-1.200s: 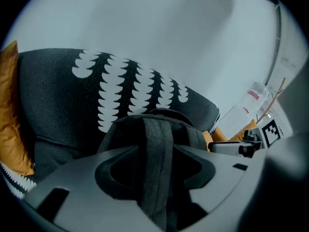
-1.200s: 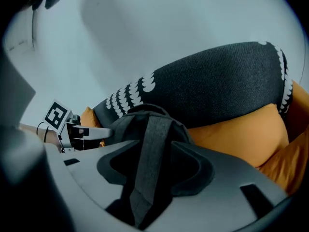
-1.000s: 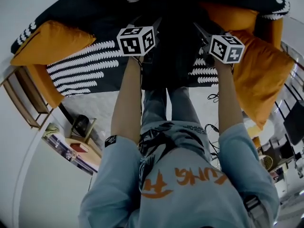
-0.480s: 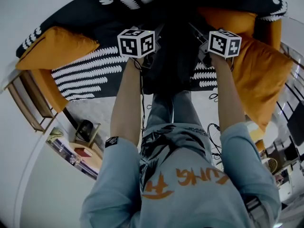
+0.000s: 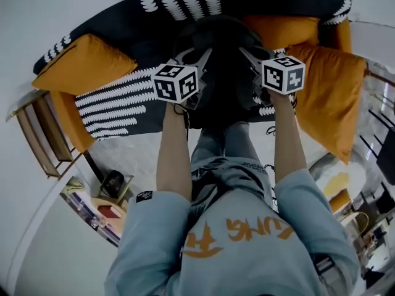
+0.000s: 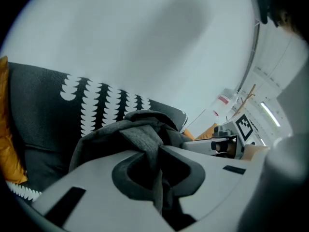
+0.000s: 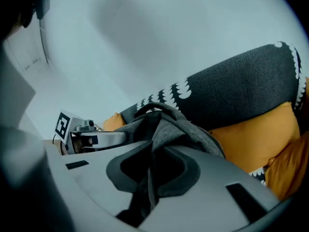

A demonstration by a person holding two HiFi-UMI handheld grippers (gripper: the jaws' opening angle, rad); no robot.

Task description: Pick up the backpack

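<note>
The dark grey backpack [image 5: 219, 54] hangs in front of the sofa, held up from both sides. My left gripper [image 5: 201, 57] grips its left side and my right gripper [image 5: 245, 52] its right side. In the left gripper view a fold of grey backpack fabric [image 6: 145, 134] runs down between the pads of the left gripper [image 6: 157, 175], whose jaws are still closing on it. The right gripper view shows the same: grey backpack fabric [image 7: 169, 127] is pinched in the right gripper [image 7: 150, 172], its jaws closing on it. Each gripper shows in the other's view.
Behind the backpack is a sofa under a black throw with white patterns [image 5: 117, 100], with orange cushions at left [image 5: 83, 63] and right [image 5: 330, 94]. A wooden side table [image 5: 37, 134] stands at left. Cables [image 5: 274, 128] lie on the floor, and a low shelf with small items [image 5: 102, 202] is at lower left.
Both grippers have closed on the backpack and risen towards the camera, drawing it up off the sofa seat. The cubes now sit nearer and lower in the head view.
</note>
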